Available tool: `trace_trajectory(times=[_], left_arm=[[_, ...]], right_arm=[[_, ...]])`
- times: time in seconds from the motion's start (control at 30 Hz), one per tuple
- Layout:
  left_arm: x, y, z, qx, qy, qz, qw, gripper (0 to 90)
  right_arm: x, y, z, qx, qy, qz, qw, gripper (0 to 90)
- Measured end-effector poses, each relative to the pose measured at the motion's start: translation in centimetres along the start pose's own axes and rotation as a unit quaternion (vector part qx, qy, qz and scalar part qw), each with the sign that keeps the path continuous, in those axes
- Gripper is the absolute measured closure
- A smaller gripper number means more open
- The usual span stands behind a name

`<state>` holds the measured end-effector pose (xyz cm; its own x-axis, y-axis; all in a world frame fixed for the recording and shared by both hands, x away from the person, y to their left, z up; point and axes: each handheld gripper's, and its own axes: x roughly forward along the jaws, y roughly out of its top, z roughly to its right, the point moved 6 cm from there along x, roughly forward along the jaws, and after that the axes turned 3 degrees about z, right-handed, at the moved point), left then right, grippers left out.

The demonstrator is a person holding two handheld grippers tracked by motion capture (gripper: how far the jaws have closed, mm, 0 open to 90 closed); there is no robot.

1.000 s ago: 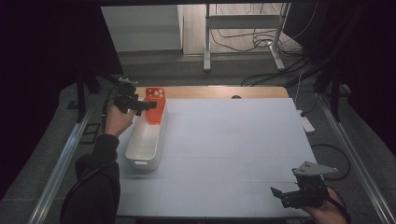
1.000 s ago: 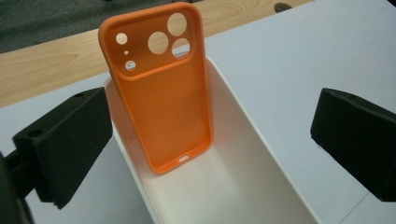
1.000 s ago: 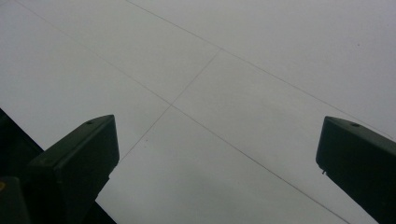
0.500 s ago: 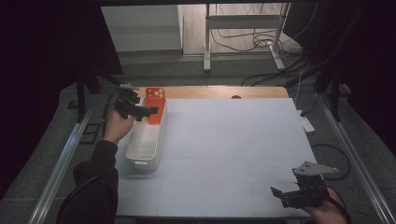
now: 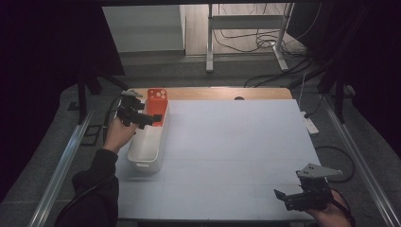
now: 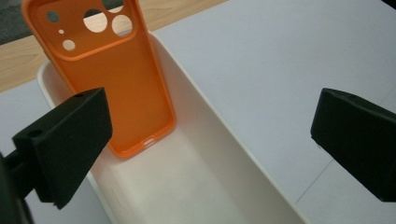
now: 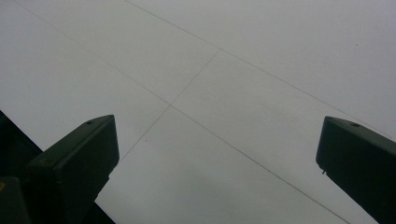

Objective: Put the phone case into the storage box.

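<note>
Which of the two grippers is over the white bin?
The left gripper, open above the white bin near the orange phone case. The right gripper is over bare table at the near right corner.

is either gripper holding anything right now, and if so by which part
Nothing is held. The left gripper is open above the white bin, apart from the orange phone case; the right gripper is open over the table.
</note>
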<state>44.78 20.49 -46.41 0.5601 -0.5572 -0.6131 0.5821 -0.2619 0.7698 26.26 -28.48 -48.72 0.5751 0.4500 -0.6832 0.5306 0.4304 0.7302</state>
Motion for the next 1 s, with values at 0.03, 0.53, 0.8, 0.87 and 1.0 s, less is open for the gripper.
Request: trace_trajectory(times=[0.03, 0.53, 0.8, 0.87, 1.0], left_arm=[[0.0, -0.1, 0.1, 0.0, 0.0, 0.001, 1.0, 0.0], [-0.9, -0.6, 2.1, 0.001, -0.014, 0.013, 0.9998, 0.0], [-1.5, -0.9, 3.3, 0.001, -0.023, 0.019, 0.9995, 0.0], [-1.6, -1.1, 3.6, 0.004, -0.025, 0.019, 0.9995, 0.0], [-1.7, -1.5, 4.3, 0.015, -0.024, 0.019, 0.9994, 0.0]], right_arm=[[0.0, 0.0, 0.0, 0.0, 0.0, 0.0, 1.0, 0.0], [0.0, 0.0, 0.0, 0.004, 0.0, 0.001, 1.0, 0.0], [0.0, 0.0, 0.1, 0.004, 0.0, 0.001, 1.0, 0.0], [0.0, 0.0, 0.0, 0.004, 0.0, 0.001, 1.0, 0.0], [0.0, 0.0, 0.0, 0.004, -0.001, 0.001, 1.0, 0.0]])
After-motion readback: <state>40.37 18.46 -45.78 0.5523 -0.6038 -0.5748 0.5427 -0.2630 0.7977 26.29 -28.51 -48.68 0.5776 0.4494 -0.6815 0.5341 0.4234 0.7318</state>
